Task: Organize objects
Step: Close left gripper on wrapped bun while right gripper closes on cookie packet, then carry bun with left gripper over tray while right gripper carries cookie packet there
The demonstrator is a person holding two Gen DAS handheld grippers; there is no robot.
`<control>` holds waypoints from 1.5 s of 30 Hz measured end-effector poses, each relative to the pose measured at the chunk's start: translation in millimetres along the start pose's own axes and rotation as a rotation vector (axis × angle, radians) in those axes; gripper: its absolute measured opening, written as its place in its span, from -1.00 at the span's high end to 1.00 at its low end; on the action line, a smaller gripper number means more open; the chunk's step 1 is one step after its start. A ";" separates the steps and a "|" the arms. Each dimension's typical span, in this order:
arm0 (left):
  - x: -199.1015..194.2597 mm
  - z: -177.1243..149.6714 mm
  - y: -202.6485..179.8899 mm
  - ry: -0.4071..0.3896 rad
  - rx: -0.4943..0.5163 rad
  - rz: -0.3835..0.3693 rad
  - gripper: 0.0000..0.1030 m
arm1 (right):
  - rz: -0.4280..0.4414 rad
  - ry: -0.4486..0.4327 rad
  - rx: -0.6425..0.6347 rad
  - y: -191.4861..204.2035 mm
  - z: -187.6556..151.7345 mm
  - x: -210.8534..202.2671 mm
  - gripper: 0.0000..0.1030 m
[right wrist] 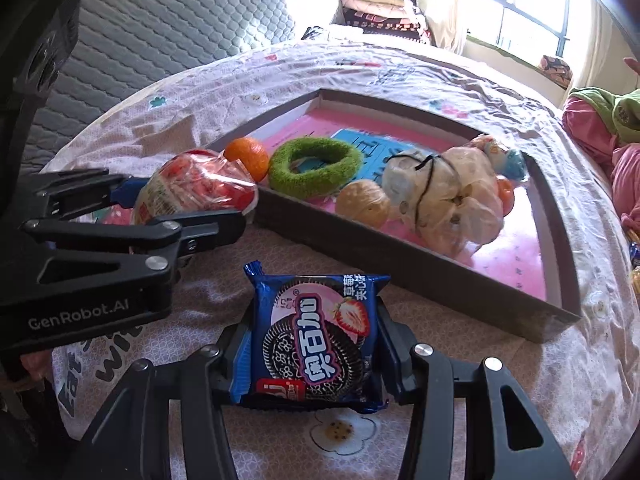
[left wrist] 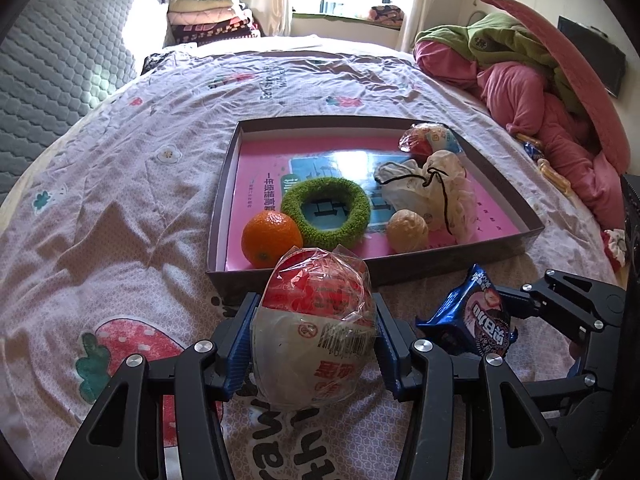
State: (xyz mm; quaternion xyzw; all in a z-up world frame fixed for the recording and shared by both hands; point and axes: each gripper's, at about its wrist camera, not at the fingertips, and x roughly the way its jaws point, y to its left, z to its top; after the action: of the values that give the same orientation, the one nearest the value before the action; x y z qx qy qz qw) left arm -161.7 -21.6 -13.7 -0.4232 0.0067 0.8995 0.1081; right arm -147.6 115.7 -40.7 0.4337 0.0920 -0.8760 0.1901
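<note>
Left tool [left wrist: 314,336] clamped on wrapped bowl [left wrist: 316,320]; right tool [right wrist: 314,344] clamped on cookie pack [right wrist: 316,336], both low over bed [left wrist: 120,200] just short of tray [left wrist: 420,266]. Best lifted clear of near wall, carried over orange [left wrist: 272,238] and green ring [left wrist: 326,212], then set on bare pink floor beyond.

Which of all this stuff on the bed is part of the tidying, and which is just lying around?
Part of the job:
- wrapped round snack in the left tool
- cookie packet in the right tool
- box holding the orange and green ring

Just lying about:
- pink and green bedding
- folded blankets
</note>
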 end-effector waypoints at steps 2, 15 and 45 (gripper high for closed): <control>-4.1 1.6 -0.5 -0.009 -0.002 -0.004 -0.06 | 0.000 -0.015 0.007 -2.0 1.1 -5.6 0.01; -31.2 21.2 -6.3 -0.100 -0.031 -0.013 -0.06 | -0.038 -0.116 0.026 -13.7 12.0 -43.2 0.01; -7.1 79.2 -8.6 -0.184 -0.135 0.012 -0.06 | -0.138 -0.278 0.170 -97.1 48.5 -80.8 0.01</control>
State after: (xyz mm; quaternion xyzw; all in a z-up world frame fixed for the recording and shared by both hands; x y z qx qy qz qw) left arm -215.8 -6.3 43.2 -0.3452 -0.0615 0.9336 0.0740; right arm -178.2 208.8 52.6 0.3156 0.0200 -0.9431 0.1032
